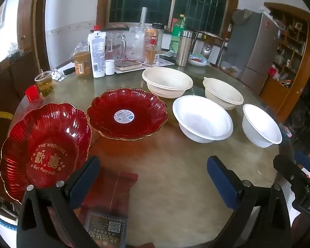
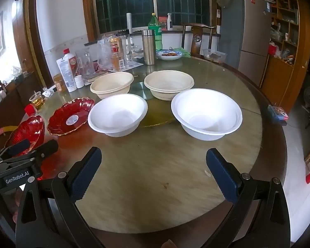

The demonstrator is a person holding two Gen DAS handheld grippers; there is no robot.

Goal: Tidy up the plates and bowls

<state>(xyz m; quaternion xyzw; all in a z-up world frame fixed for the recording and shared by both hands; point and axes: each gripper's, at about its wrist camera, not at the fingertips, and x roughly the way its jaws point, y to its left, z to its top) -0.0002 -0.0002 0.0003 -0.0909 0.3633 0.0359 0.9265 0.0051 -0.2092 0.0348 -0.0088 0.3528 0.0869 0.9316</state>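
While both grippers, the left gripper and the right gripper, hang spread wide and empty above the table, nothing is gripped yet. Two red plates lie at the left and four bowls sit apart in the middle, probably waiting for stacking.

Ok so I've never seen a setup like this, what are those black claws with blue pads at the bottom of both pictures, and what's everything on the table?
Those claws are two hand-held grippers, one in each of a person's hands, not a robot arm. Each carries a wide-angle camera looking forward along its two fingers, which is why the pictures bulge.

One picture is from the left gripper, the other from the right gripper. Both stand wide open above the round wooden table and hold nothing.

On the table are two red scalloped plastic plates, two white foam bowls, and two cream plastic bowls behind them. All stand apart, none stacked. Bottles, a steel flask and jars crowd the far side.
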